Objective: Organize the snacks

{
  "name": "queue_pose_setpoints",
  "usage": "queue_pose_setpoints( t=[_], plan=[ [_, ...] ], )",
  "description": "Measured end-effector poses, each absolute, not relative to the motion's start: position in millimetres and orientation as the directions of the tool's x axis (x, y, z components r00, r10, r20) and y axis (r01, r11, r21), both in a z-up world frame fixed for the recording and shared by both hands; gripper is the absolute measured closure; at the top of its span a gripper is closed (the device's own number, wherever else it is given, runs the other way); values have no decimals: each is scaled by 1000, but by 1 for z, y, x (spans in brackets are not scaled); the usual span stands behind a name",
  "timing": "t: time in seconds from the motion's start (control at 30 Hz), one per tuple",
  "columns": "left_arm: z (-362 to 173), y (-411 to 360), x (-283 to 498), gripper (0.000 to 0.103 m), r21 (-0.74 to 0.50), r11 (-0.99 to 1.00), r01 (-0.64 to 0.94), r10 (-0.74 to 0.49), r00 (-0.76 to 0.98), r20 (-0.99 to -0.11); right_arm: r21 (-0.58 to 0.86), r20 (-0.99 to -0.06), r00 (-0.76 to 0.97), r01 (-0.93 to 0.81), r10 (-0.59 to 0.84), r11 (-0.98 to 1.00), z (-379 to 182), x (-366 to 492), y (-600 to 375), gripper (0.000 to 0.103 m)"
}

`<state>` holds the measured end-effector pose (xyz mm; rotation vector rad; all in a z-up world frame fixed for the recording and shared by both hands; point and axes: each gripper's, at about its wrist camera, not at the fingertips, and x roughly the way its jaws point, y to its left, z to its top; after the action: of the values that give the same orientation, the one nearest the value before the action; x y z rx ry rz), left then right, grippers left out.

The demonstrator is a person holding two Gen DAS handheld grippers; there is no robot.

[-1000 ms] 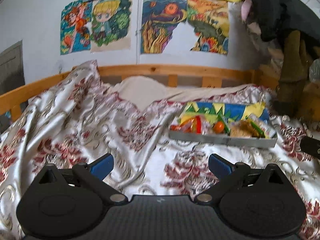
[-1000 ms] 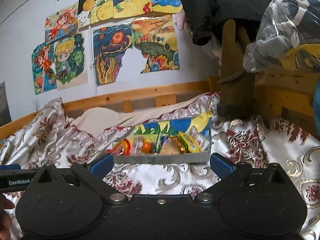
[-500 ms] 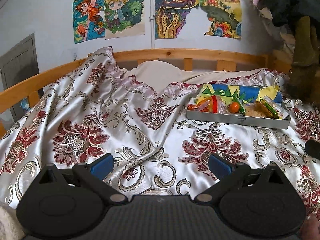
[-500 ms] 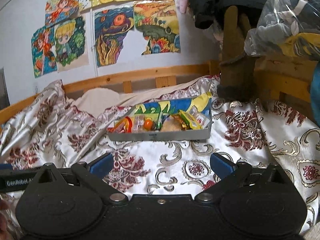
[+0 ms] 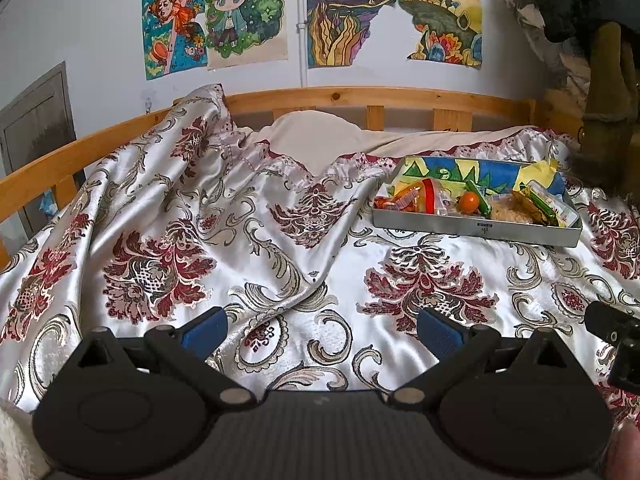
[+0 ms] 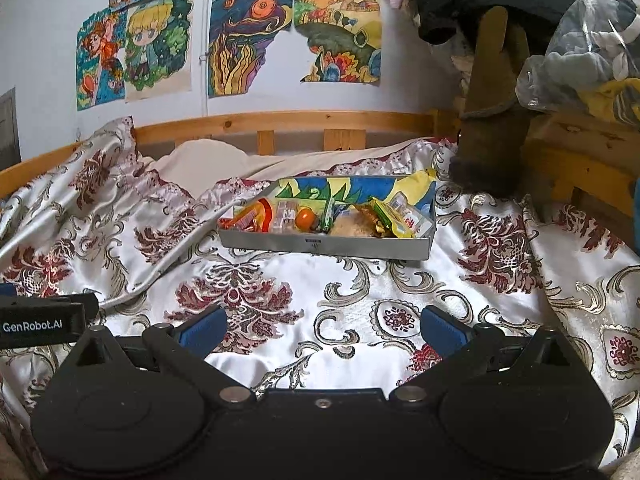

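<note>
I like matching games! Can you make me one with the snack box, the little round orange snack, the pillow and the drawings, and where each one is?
Things:
1. shallow grey metal snack box
2. small round orange snack
3. plain cream pillow
4. colourful hand-drawn pictures

Places:
A. taped on the white wall
B. inside the box among wrapped snacks
C. on the flowery satin bedspread
D. by the wooden bed rail, behind the bedspread's edge

Pairs: 1-C, 2-B, 3-D, 4-A
</note>
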<state>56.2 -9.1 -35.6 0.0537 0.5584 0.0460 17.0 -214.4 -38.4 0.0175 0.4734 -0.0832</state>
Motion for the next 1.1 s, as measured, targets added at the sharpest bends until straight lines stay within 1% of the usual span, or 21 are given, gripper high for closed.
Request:
queue_pose_setpoints(
  t=[1.1],
  plan=[
    [-38, -10, 57, 0, 64, 998, -26, 56, 840, -540, -5, -461, 884, 82, -75, 997, -39, 18, -216, 1]
  ],
)
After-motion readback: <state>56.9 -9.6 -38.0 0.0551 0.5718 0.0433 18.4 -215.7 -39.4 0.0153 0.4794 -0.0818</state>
